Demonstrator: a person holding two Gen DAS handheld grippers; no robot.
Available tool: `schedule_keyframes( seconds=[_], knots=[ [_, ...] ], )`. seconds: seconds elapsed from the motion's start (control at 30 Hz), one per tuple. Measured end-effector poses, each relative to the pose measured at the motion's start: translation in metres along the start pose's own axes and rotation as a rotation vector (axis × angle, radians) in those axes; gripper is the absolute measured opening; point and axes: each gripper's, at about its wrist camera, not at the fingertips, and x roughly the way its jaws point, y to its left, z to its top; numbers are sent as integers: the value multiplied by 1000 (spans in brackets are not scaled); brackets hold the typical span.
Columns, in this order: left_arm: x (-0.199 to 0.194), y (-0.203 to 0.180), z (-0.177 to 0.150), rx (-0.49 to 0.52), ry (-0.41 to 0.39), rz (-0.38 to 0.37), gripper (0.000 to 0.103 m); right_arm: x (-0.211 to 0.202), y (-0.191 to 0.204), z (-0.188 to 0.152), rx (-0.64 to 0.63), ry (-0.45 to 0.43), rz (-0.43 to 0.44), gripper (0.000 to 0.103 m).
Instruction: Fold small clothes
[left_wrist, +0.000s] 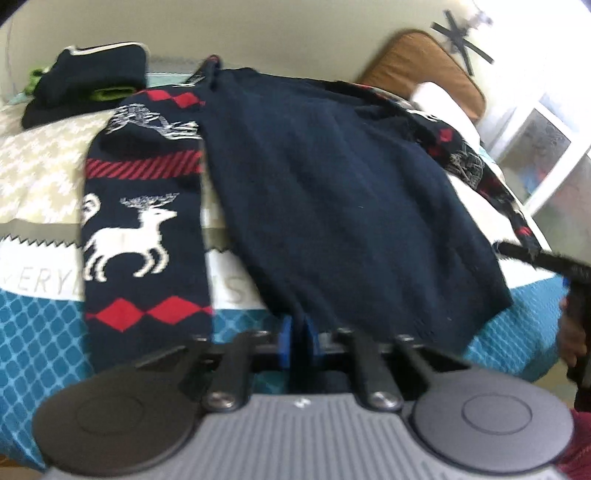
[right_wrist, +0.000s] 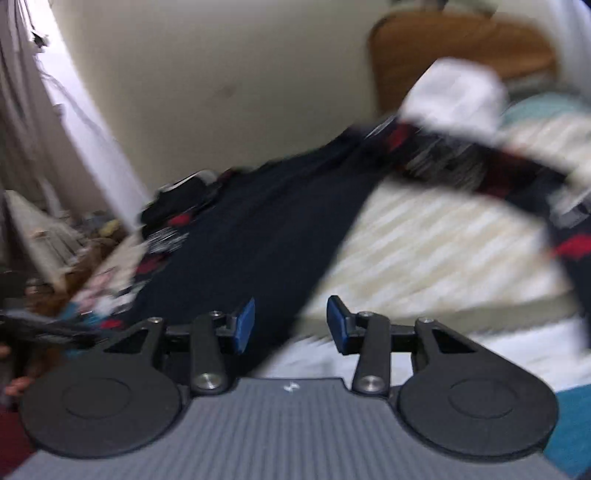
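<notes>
Navy sweater (left_wrist: 332, 192) spread on bed (left_wrist: 40, 166), soft, floppy knit. Left tool (left_wrist: 298, 341) clamped on near hem. Right tool (right_wrist: 291, 325) apart, empty; take hem corner.

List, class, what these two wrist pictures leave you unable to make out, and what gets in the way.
- Bedspread lettering, left wrist view: the reindeer sleeve covers the middle letters.
- Navy sweater's hem, left wrist view: hidden behind the left gripper.
- Sweater pattern, right wrist view: motion blur.
- Clutter by the wall, right wrist view: blurred.
</notes>
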Motion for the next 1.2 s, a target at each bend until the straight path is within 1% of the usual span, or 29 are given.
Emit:
schedule_keyframes(
  seconds=[0.03,0.07,0.1,0.13,0.17,0.2,0.23,0.27,0.3,0.33,0.37,0.43,0.47,0.5,0.57,0.6,0.67,0.73,0.8,0.9,0.93,0.97,1.0,1.03,1.13,1.2],
  knots=[
    [-2,6,-1,-30,-8,-17,8,8,3,-2,5,23,22,42],
    [-4,9,0,-49,-18,-16,7,11,8,-7,-12,47,28,31],
    [-8,11,-1,-59,-37,-6,7,18,18,-6,-52,58,13,17],
    [-15,16,-1,-70,-64,-1,7,14,23,-9,-85,57,11,15],
    [-22,22,0,-85,-93,1,7,16,35,-3,-105,45,25,14],
    [-32,29,1,-104,-128,16,7,16,44,3,-115,33,51,14],
    [-41,37,2,-123,-162,39,7,19,51,7,-127,22,73,17],
    [-48,46,2,-146,-191,64,7,22,61,11,-142,17,97,19],
    [-51,54,3,-170,-207,92,7,29,70,14,-155,21,117,21],
    [-51,64,4,-192,-209,119,7,35,76,15,-172,37,132,23],
    [-47,72,4,-214,-197,129,7,39,80,16,-188,48,132,24],
    [-36,83,3,-247,-163,120,7,42,74,17,-183,55,102,24],
    [-31,85,2,-246,-151,120,7,39,68,15,-161,57,95,26],
    [-28,85,1,-236,-152,123,7,34,59,15,-121,54,90,27],
    [-27,85,3,-213,-157,125,7,22,45,10,-70,39,74,35],
    [-27,86,4,-214,-158,123,7,12,39,7,-52,21,52,36],
    [-25,89,7,-226,-151,108,7,8,36,3,-33,1,1,36],
    [-26,93,8,-226,-152,102,7,-2,26,-1,2,-9,-26,36],
    [-26,94,5,-225,-156,101,7,-2,25,-3,4,0,-60,37],
    [-27,91,5,-217,-163,108,7,16,43,-9,-41,33,-75,41],
    [-27,91,5,-217,-164,108,7,24,46,-10,-61,47,-82,40],
    [-27,91,5,-219,-163,106,7,34,55,-12,-102,30,-101,38],
    [-28,91,5,-220,-161,103,7,42,63,-14,-155,36,-122,16],
    [-30,91,6,-217,-161,100,7,47,68,-16,-187,59,-133,8],
    [-44,86,6,-193,-177,76,7,27,74,-11,-187,44,-149,7],
    [-56,79,6,-159,-193,56,7,-10,72,-4,-184,5,-171,7]
  ],
)
